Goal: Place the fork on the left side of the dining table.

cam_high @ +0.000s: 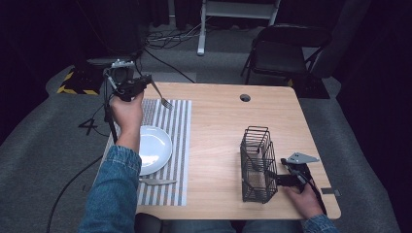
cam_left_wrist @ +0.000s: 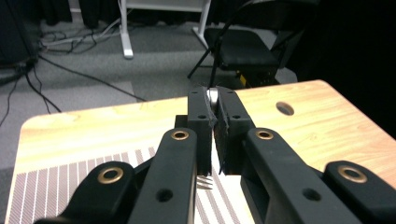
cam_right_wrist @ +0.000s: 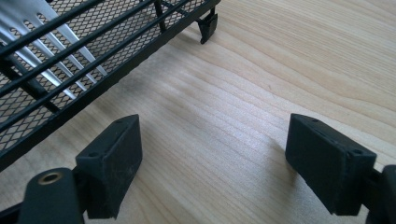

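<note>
My left gripper (cam_high: 144, 83) hovers over the far left corner of the table, shut on a silver fork (cam_high: 162, 97) that slants down toward the striped placemat (cam_high: 177, 145). In the left gripper view the jaws press together on the fork's handle, and its tines (cam_left_wrist: 204, 182) show below them. My right gripper (cam_high: 281, 179) rests low at the table's near right, beside a black wire basket (cam_high: 257, 165). In the right gripper view its fingers (cam_right_wrist: 114, 163) stand wide apart over bare wood, and the basket (cam_right_wrist: 70, 60) lies just to their left with a silver utensil (cam_right_wrist: 28, 28) inside.
A white plate (cam_high: 154, 148) sits on the placemat, with a knife (cam_high: 158, 181) lying near the mat's front edge. The wooden table (cam_high: 214, 141) has a round cable hole (cam_high: 245, 97) near its far edge. A folding chair (cam_high: 286, 48) stands behind it.
</note>
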The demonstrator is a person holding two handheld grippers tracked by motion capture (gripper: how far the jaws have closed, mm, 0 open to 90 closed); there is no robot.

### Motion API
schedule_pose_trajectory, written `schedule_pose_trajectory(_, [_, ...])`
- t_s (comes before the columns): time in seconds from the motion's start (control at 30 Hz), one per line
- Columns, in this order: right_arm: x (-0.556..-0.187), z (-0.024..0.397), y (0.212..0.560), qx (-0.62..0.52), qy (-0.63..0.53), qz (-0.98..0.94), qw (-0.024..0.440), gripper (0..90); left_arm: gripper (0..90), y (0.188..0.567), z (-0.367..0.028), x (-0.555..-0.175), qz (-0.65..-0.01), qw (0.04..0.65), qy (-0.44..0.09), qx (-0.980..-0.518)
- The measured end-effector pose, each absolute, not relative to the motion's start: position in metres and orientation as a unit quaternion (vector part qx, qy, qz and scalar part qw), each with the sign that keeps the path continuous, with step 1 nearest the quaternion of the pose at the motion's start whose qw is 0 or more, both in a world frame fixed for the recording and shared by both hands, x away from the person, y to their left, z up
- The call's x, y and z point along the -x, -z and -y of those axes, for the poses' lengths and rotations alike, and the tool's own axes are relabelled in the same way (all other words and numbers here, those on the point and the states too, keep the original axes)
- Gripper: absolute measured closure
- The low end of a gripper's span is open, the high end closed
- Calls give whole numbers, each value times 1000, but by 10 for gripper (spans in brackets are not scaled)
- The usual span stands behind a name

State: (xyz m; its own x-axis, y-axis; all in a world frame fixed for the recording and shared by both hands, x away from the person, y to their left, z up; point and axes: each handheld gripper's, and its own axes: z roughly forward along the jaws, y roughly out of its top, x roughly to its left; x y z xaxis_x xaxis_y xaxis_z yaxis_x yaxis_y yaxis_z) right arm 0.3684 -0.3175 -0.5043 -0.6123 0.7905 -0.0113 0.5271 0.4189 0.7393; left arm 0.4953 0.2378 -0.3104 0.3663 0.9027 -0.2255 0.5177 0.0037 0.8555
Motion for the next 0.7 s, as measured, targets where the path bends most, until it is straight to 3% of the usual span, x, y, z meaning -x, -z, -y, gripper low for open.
schedule_pose_trajectory(0.7, [-369,317,504,-403,-360,-821,184,188,858,350,-254,-506,-553,451,-172,-679])
